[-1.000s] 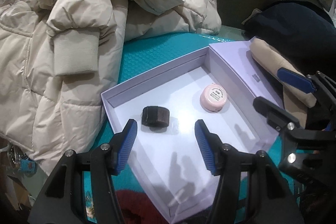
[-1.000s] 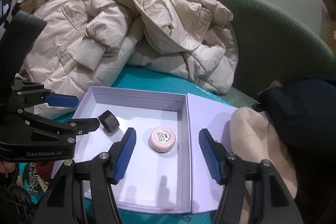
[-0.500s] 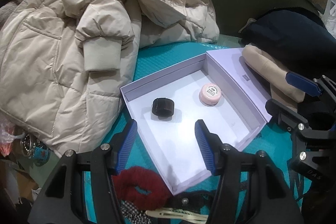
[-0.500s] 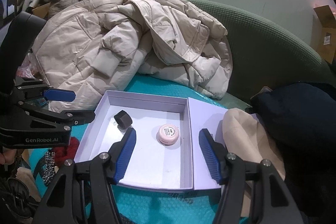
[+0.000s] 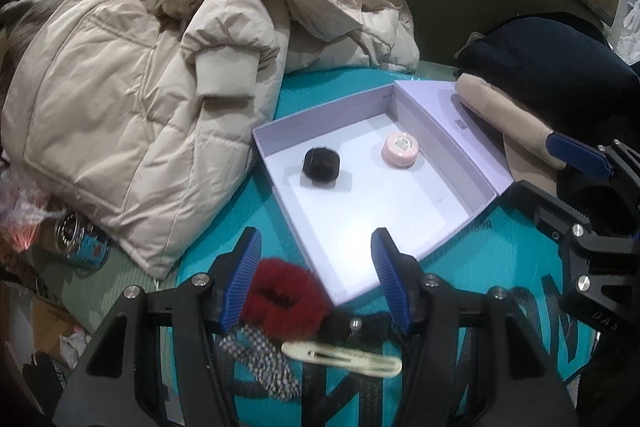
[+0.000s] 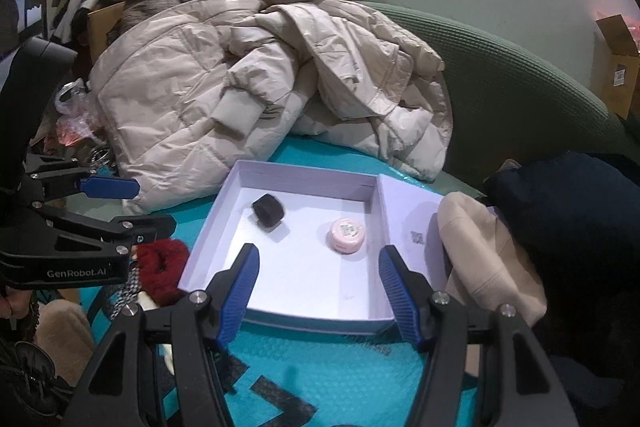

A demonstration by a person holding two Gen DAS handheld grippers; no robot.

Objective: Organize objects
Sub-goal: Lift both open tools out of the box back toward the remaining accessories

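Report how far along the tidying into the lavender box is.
Done: the black scrunchie and the pink round tin already lie inside the lavender box. In hand: nothing; the left gripper and right gripper both have open, empty jaws. Left: the red furry scrunchie, the cream hair clip and the checked fabric band are outside on the teal mat.

box (image 5: 280, 137) open above, jacket (image 5: 132, 99) crowding left
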